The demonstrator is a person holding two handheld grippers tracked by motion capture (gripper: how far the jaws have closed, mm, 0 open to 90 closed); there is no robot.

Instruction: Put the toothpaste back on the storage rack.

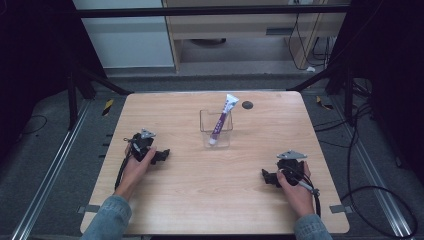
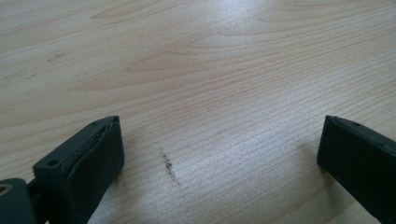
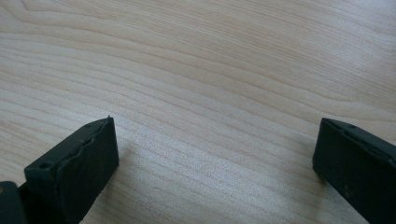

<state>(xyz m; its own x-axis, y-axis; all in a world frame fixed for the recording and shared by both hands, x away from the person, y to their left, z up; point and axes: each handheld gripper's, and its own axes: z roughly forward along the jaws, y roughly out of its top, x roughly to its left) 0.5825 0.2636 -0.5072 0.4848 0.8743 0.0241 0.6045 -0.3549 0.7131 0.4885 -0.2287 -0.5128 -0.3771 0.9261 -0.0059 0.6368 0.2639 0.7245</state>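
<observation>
A purple-and-white tube (image 1: pixel 221 121) stands tilted in a clear plastic box (image 1: pixel 205 131) at the middle of the wooden table (image 1: pixel 210 200), its flat white end sticking up past the rim. My left gripper (image 1: pixel 161 156) rests on the table at the left, held by a hand; its jaws stand wide apart over bare wood (image 2: pixel 219 130). My right gripper (image 1: pixel 268 177) rests at the right near the front, also in a hand, jaws wide apart over bare wood (image 3: pixel 217 126). Both grippers are well away from the box and hold nothing.
A dark round hole (image 1: pixel 247 105) sits in the tabletop behind the box. A short dark scuff (image 2: pixel 168 165) marks the wood between the left gripper's jaws. Cables (image 1: pixel 370 190) lie on the floor to the right of the table. Black frame legs (image 1: pixel 320 75) stand at the far corners.
</observation>
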